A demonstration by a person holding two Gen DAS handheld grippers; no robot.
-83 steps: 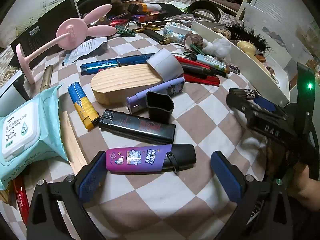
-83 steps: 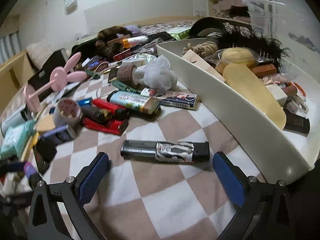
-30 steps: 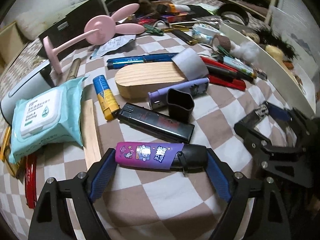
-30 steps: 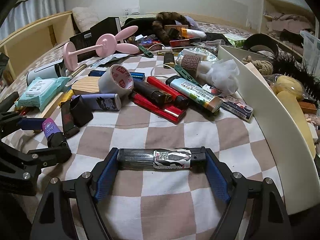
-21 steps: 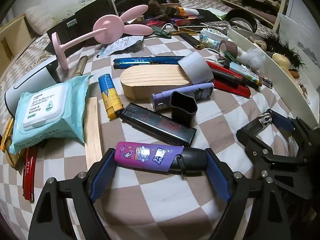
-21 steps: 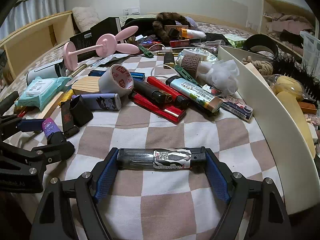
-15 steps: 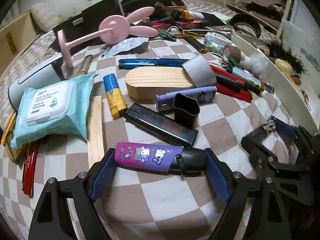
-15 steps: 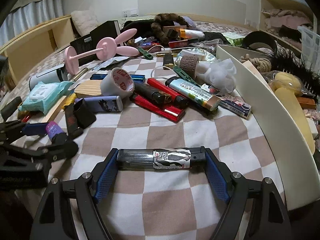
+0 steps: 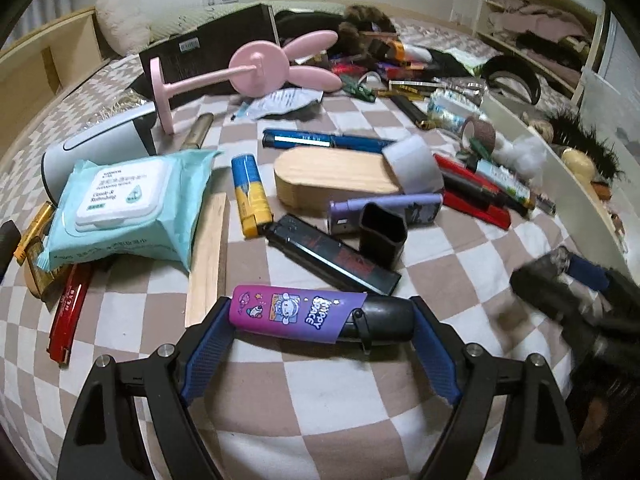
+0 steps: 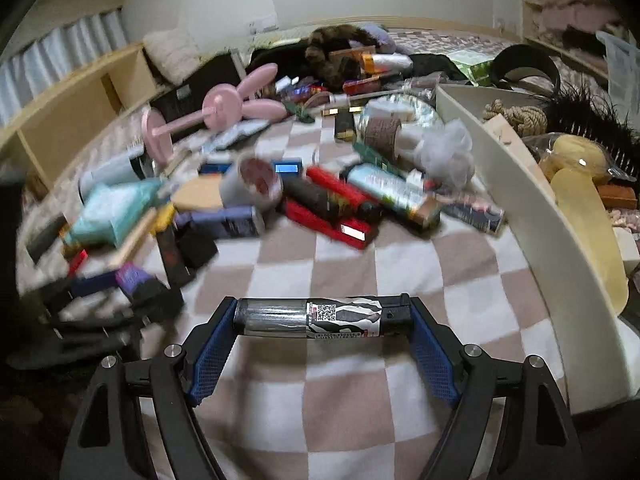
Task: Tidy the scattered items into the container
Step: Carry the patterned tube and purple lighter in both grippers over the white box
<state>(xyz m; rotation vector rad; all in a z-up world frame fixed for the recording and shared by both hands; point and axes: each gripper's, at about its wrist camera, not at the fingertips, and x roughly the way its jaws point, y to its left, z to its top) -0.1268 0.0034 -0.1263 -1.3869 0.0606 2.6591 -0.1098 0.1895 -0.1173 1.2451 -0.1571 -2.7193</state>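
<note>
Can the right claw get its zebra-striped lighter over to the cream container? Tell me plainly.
Probably yes. The right claw is shut on the zebra-striped lighter, and the cream container lies close on its right, open-topped, with only bare checkered cloth between.

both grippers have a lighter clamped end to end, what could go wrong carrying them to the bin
1. The left hand-held gripper holds the purple lighter only by its two ends; it could pivot or pop out.
2. The right hand-held gripper grips the zebra-print lighter the same way, and must clear the white container wall.
3. That container already looks crowded, so a dropped lighter may bounce.
</note>
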